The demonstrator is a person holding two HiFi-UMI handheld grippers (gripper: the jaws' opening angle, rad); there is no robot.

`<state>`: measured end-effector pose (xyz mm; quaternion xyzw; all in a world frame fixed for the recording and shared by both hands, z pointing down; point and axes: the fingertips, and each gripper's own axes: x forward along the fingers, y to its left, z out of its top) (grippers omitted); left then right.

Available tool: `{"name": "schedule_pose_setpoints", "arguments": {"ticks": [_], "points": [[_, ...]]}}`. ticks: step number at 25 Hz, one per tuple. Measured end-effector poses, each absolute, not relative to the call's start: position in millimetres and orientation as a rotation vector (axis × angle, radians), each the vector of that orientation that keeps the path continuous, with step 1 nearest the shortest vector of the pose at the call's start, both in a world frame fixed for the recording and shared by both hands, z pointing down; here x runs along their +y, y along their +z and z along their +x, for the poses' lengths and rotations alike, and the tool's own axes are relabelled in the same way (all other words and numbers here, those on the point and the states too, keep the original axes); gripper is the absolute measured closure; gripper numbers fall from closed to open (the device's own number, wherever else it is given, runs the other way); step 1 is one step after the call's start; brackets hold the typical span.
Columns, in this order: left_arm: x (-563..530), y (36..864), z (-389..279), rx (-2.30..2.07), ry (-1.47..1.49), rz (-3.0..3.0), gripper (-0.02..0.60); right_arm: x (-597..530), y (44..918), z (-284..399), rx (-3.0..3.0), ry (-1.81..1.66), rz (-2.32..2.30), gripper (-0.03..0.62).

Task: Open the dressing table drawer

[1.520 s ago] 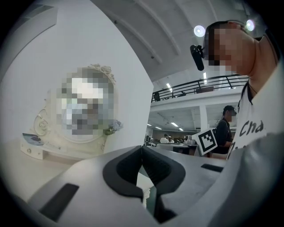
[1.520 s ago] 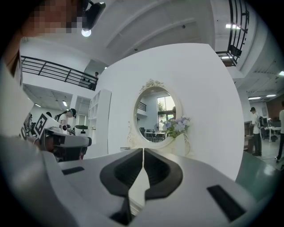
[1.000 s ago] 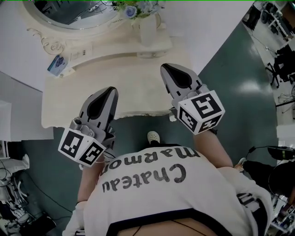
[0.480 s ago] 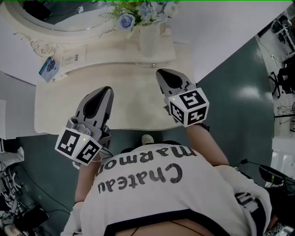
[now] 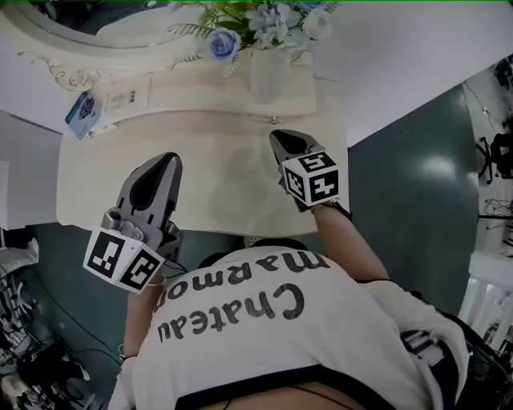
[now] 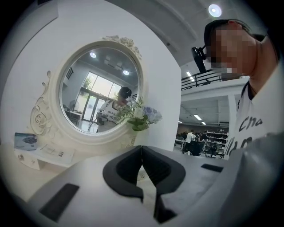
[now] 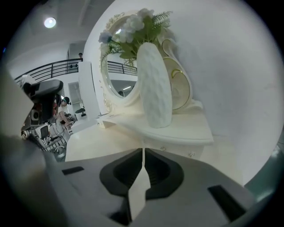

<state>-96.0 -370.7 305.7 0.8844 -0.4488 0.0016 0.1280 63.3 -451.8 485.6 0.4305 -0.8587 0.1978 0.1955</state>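
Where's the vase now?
Head view, top centre: the white vase stands on the dressing table's raised back shelf, right of the mirror, just beyond the right gripper.

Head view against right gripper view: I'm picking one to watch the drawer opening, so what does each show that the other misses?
Only the head view shows the left gripper, the person's printed shirt and a blue card on the shelf. Only the right gripper view shows a ceiling lamp and a balcony railing behind. Both show the right gripper, shut and empty, the vase of flowers, the mirror frame and the tabletop.
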Motion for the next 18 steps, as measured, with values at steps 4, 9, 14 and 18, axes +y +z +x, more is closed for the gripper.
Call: {"name": "schedule_pose_setpoints", "arguments": {"ticks": [4, 9, 14, 18], "points": [[-373.2, 309.2, -104.6, -1.342, 0.019, 2.549, 0.558, -459.7, 505.2, 66.0, -2.348, 0.517, 1.179, 0.566], [-373.2, 313.7, -115.1, -1.370, 0.037, 2.521, 0.558, -471.0, 515.7, 72.4, -2.313, 0.545, 1.220, 0.565], [-373.6, 313.9, -123.6, -1.400, 0.037, 2.506, 0.558, -479.1, 517.3, 69.7, -2.312, 0.569, 1.225, 0.480], [-371.8, 315.9, -127.6, -1.410, 0.049, 2.495, 0.558, -483.2, 521.8, 70.7, -2.281, 0.619, 1.249, 0.408]]}}
